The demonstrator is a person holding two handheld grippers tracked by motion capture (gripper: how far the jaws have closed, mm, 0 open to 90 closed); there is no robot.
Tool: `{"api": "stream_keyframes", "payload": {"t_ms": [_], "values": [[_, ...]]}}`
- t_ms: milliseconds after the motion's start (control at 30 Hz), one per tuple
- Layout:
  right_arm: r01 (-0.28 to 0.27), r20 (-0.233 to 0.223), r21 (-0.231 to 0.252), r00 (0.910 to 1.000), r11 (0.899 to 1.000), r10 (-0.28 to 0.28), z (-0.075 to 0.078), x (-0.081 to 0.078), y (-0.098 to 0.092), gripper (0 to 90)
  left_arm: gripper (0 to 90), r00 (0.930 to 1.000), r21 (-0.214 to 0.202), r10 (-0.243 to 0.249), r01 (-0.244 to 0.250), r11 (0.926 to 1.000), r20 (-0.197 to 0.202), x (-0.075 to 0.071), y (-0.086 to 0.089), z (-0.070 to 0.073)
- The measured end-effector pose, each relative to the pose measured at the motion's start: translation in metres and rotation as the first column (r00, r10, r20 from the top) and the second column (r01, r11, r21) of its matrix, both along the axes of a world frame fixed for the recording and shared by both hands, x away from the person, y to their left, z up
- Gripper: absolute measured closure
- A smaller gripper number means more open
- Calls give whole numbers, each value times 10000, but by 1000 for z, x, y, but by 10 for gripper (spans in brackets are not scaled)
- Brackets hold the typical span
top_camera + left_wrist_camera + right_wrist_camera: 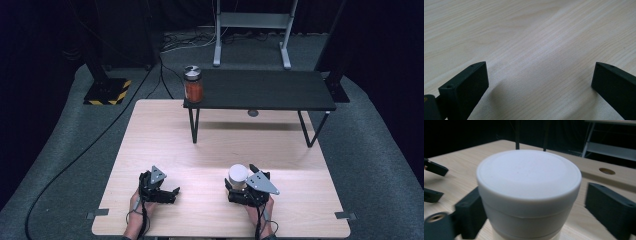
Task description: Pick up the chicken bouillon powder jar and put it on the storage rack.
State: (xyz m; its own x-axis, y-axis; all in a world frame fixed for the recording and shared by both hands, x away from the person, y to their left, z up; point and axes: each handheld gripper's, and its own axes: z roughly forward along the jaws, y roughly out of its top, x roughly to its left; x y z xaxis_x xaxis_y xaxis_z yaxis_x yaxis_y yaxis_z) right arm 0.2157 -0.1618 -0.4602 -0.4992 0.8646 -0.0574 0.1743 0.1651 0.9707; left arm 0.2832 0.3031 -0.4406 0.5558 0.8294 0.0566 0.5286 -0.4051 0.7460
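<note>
step: grasp of white tub (529, 195) | right claw (239, 189) around tub, jaws wide, left jaw close, right jaw apart, not yet clamped | tub standing on surface (210, 150), just right of left claw (170, 192) | left claw wide, holding nothing | left: clamp, lift

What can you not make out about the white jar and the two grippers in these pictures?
- White jar: base cut off by the right gripper view's bottom edge; contents hidden by its lid.
- Right gripper: right pad apart from the jar; left pad's contact hidden behind the jar.
- Left gripper: too small for detail in the high view.
</note>
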Motion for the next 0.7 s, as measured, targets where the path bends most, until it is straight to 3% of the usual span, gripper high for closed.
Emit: {"api": "stream_keyframes", "payload": {"t_ms": [400, 700], "values": [[-531, -75, 31, 9986, 9986, 531, -1, 4, -4, 319, 6, 10000, 49, -23, 23, 10000, 22, -1, 0, 0], [-518, -63, -11, 9986, 9987, 518, 0, 3, -3, 331, 8, 10000, 76, -2, 2, 10000, 36, -1, -1, 0]]}}
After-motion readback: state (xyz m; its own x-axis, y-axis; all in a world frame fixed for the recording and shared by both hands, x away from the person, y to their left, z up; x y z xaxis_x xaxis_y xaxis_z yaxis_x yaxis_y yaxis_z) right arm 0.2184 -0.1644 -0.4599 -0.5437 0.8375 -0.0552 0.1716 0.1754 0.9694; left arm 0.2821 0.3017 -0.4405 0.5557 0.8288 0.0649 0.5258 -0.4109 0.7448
